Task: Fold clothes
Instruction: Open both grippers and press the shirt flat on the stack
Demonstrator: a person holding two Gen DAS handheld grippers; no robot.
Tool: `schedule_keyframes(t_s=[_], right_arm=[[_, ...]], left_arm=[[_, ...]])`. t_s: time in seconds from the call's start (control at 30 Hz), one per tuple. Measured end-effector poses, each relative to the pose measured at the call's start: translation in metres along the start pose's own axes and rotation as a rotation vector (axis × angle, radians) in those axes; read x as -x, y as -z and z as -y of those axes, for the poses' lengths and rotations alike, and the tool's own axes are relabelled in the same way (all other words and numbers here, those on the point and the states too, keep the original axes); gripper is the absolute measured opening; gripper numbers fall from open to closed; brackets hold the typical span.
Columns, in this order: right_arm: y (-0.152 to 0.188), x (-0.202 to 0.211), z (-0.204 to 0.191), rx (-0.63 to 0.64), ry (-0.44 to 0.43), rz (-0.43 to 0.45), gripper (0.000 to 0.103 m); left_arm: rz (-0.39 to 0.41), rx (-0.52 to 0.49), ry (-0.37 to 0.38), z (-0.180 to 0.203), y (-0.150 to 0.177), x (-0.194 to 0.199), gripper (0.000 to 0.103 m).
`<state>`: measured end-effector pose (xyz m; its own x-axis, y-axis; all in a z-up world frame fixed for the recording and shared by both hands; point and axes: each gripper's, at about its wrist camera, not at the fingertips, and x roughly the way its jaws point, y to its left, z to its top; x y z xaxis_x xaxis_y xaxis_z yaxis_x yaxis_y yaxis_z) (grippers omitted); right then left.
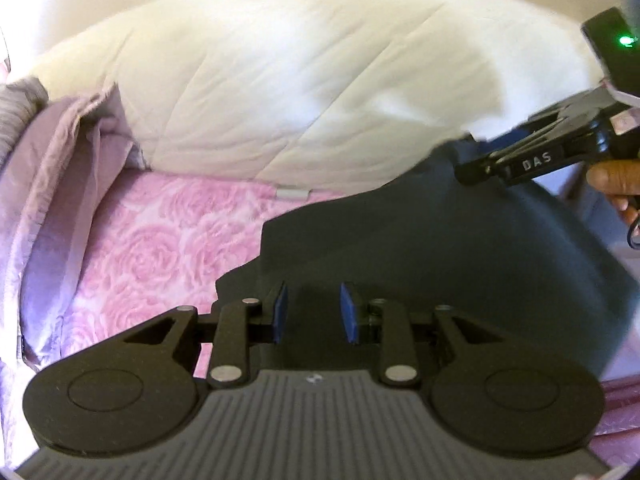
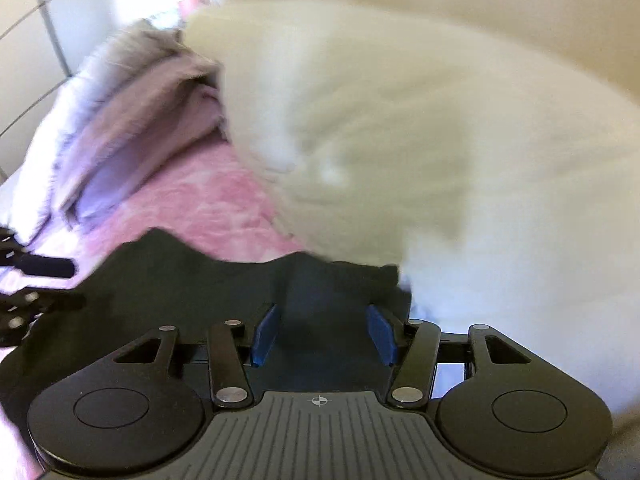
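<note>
My left hand-held gripper (image 1: 313, 312) hovers spread over the dark navy cloth garment (image 1: 420, 240). My right hand-held gripper (image 2: 323, 334) is spread above it too, on the pink rose-patterned bed (image 1: 152, 240)

We count one dark garment (image 1: 420, 248), one white duvet (image 1: 280, 92), one pink bedspread (image 1: 152, 248), one lilac pillow (image 1: 60, 168), and two tools (image 1: 314, 312) (image 2: 322, 334).

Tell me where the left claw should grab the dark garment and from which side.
Grip the dark garment at its ragged left edge, where it ends on the pink rose bedspread. Come in from the left, low: that border looks free and reachable, and the open left claw is already close to it.
</note>
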<state>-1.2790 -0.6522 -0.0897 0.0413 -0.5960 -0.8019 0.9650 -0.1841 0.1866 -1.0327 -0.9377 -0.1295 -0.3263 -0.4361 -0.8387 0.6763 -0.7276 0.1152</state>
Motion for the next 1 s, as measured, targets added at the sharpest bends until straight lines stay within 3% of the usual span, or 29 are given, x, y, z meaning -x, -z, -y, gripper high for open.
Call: schedule_keyframes(t_s=[0.13, 0.33, 0.47, 0.6, 0.77, 0.9, 1.0], right_arm=[[-0.004, -0.027, 0.023, -0.083, -0.080, -0.053, 0.055], [0.003, 0.022, 0.014, -0.052, -0.021, 0.023, 0.055], [0.033, 0.047, 0.000, -0.101, -0.063, 0.066, 0.056], [0.064, 0.082, -0.022, -0.058, -0.079, 0.090, 0.056], [0.112, 0.119, -0.046, 0.000, -0.067, 0.111, 0.064], [0.134, 0.101, -0.053, -0.033, -0.043, 0.020, 0.069], [0.137, 0.105, -0.060, -0.037, -0.016, 0.018, 0.071]], left_arm=[[-0.027, 0.011, -0.004, -0.005, 0.009, -0.006, 0.025], [-0.042, 0.084, 0.000, -0.029, 0.003, -0.020, 0.025], [-0.051, 0.062, -0.008, -0.031, 0.002, -0.033, 0.027], [-0.026, 0.080, -0.020, -0.030, 0.006, -0.003, 0.026], [0.009, 0.106, 0.020, -0.005, 0.044, 0.066, 0.027], [-0.060, 0.074, 0.037, 0.022, 0.083, 0.075, 0.027], [-0.044, 0.027, 0.000, 0.033, 0.097, 0.073, 0.027]])
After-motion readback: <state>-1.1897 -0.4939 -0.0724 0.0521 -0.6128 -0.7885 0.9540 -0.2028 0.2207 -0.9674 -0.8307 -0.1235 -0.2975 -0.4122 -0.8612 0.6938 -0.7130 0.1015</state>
